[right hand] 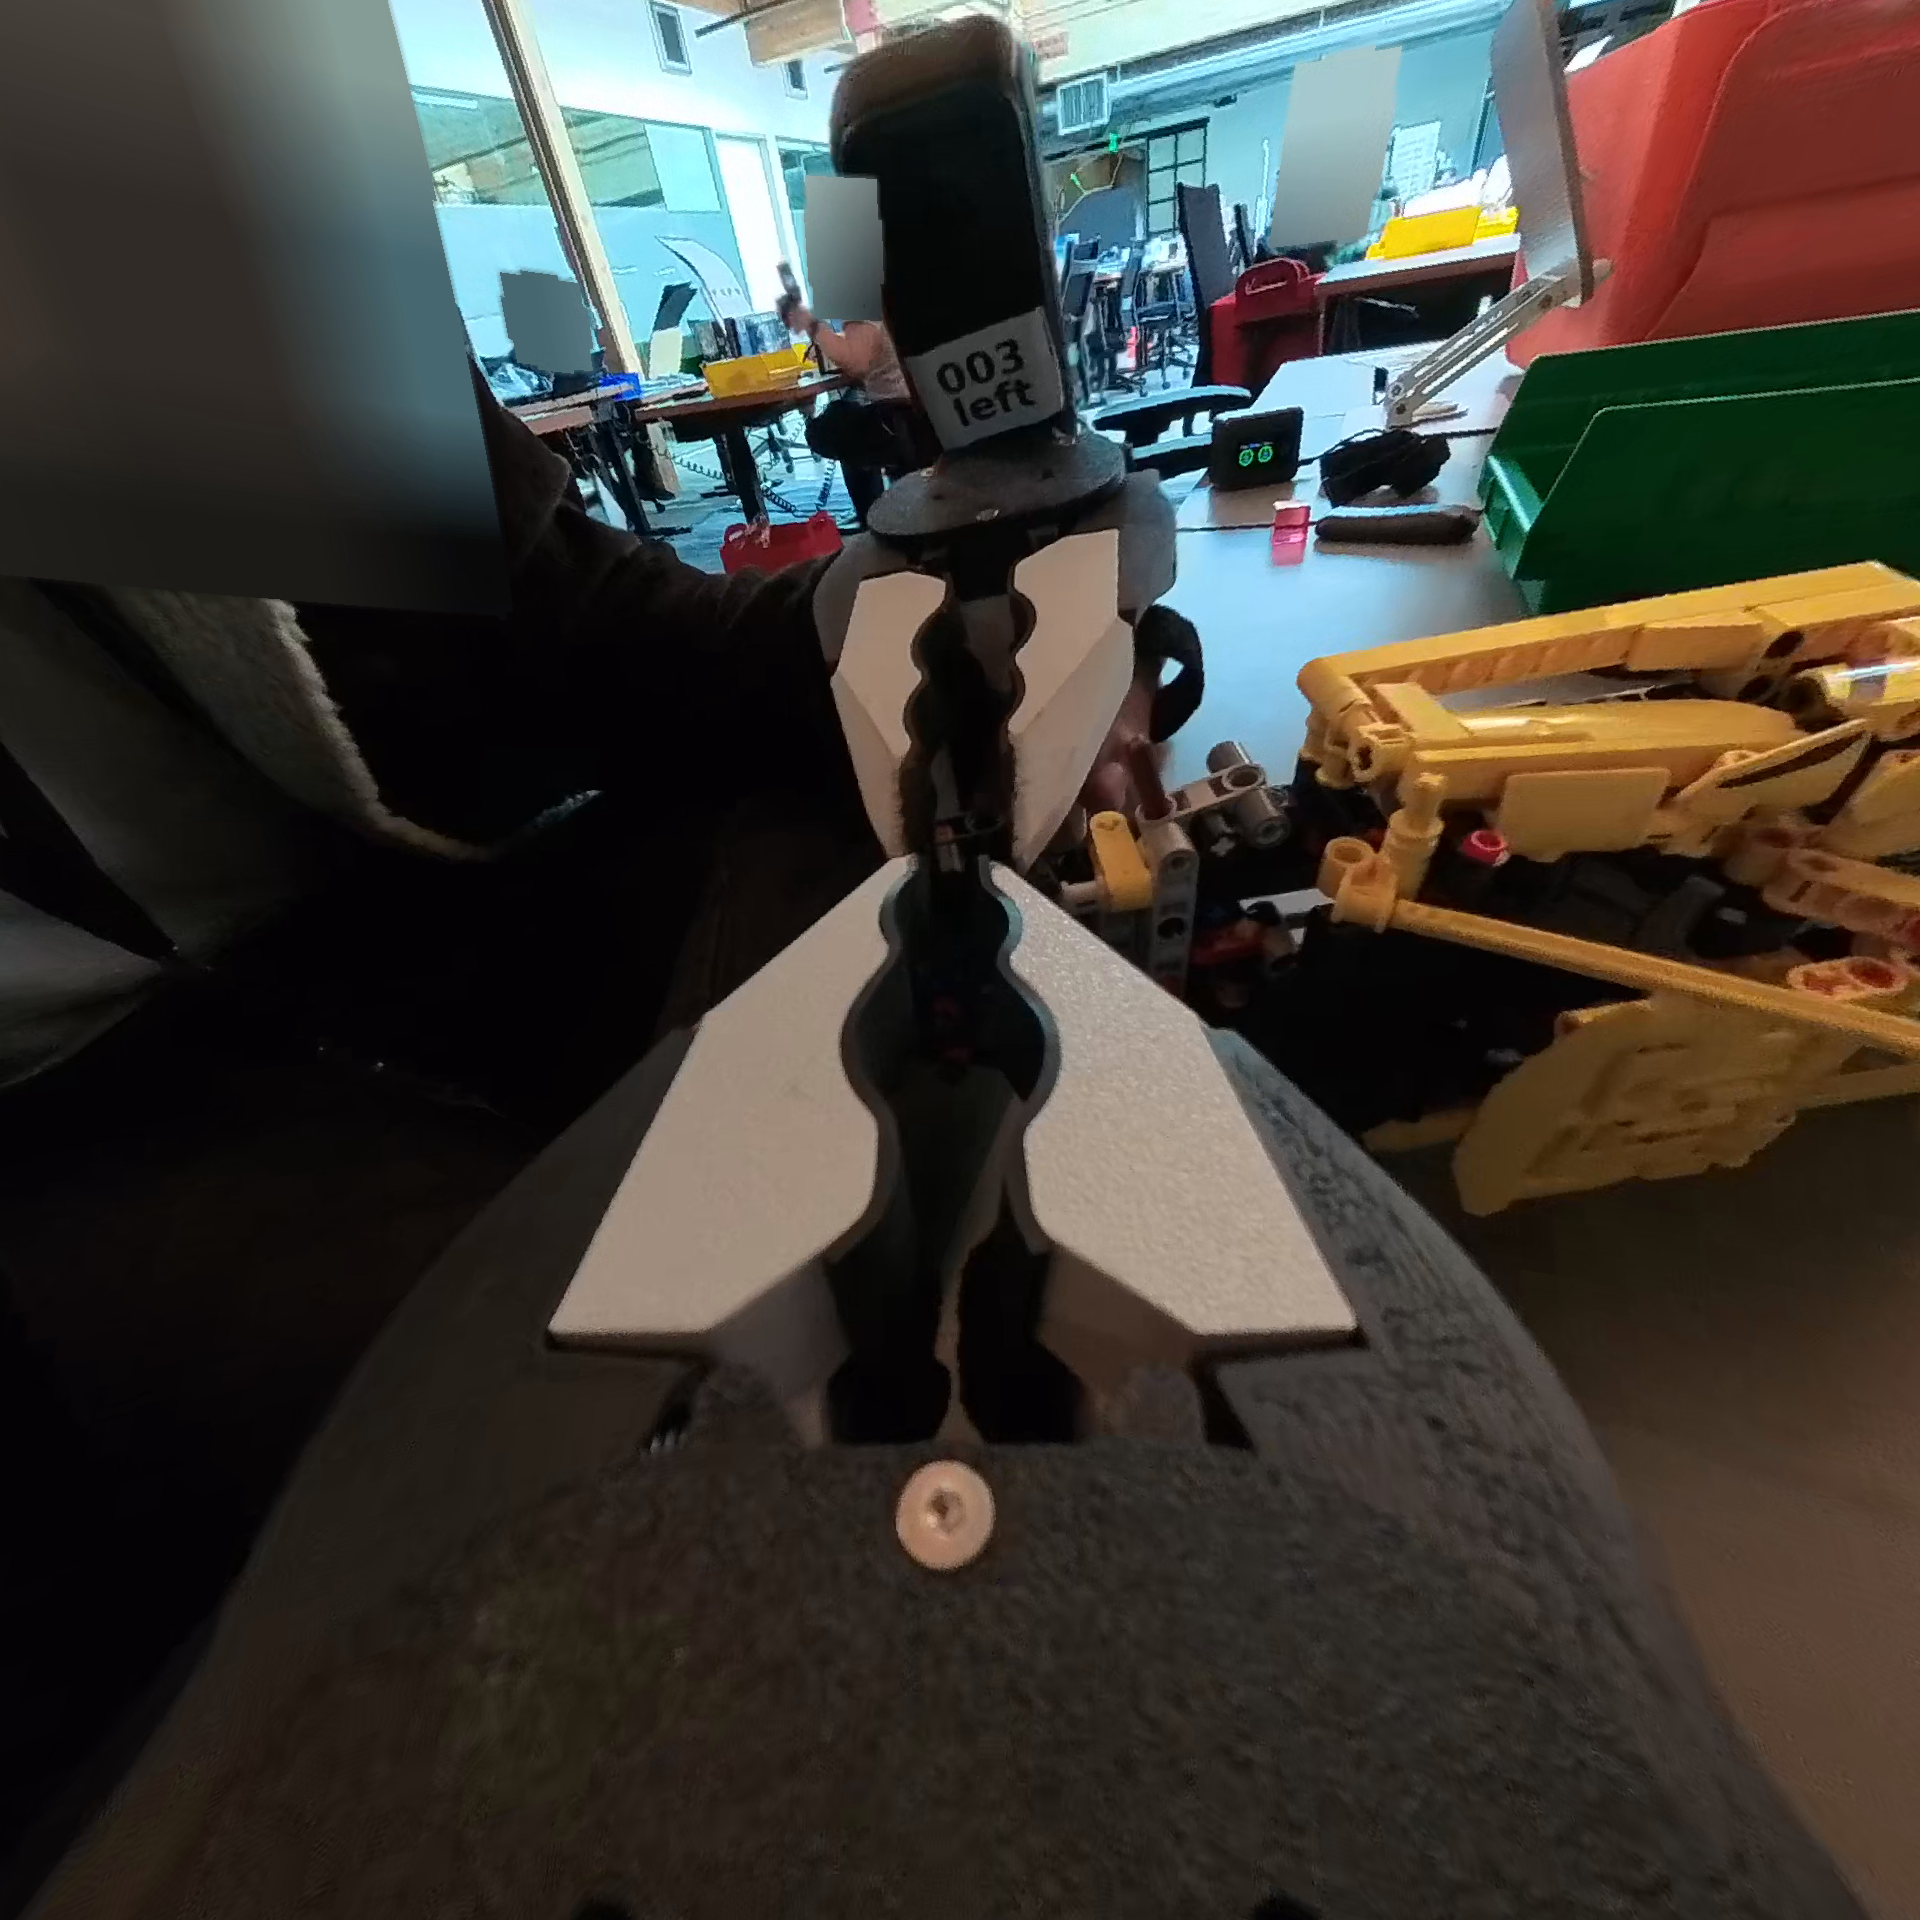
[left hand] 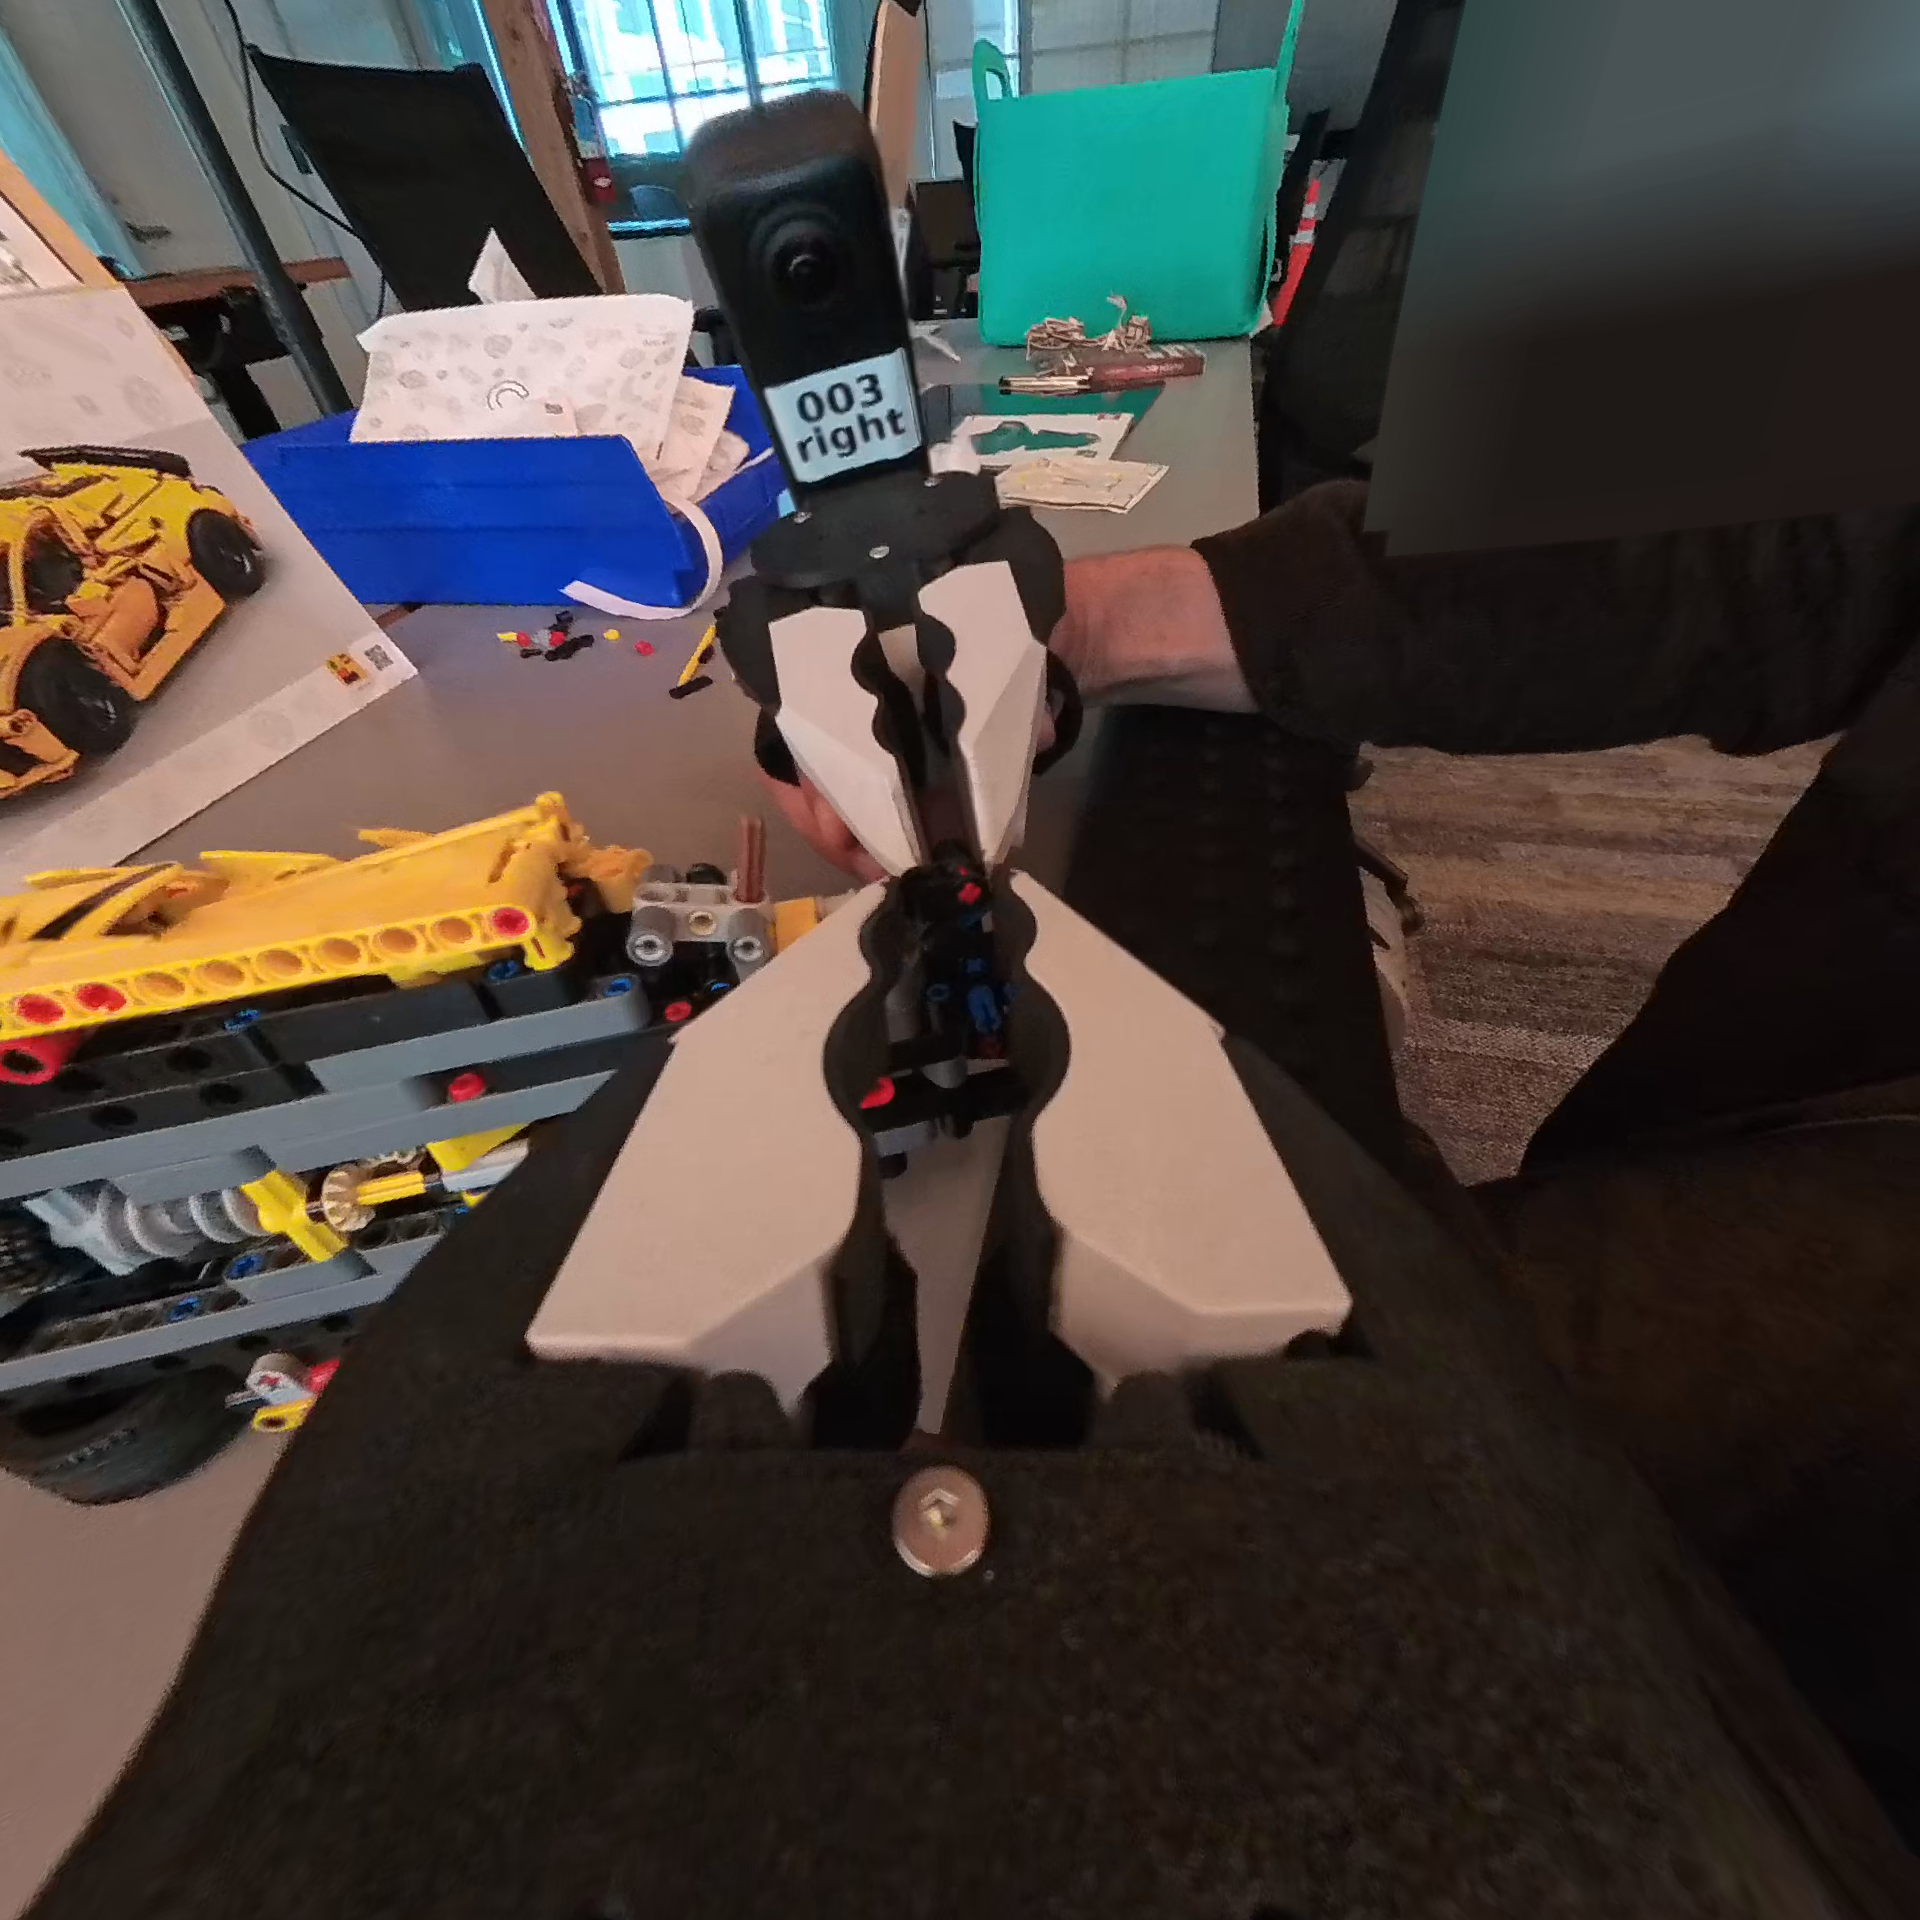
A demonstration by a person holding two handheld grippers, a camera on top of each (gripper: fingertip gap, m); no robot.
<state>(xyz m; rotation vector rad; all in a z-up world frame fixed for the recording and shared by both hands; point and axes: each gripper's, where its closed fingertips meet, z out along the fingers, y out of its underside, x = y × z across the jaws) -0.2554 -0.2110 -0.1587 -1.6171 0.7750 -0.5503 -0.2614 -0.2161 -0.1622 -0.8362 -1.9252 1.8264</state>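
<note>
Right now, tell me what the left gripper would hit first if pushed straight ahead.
The left gripper, shut on a small black brick assembly, would probably meet the right gripper first, tip to tip.

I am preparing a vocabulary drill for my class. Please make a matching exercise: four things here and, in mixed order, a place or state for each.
1 black brick assembly
2 yellow model car
3 blue bin
4 teal bag

a holds paper sheets
b stands farthest back on the table
c gripped by left tongs and right tongs
d unheld, just beside the tongs

Pairs: 1-c, 2-d, 3-a, 4-b
</note>
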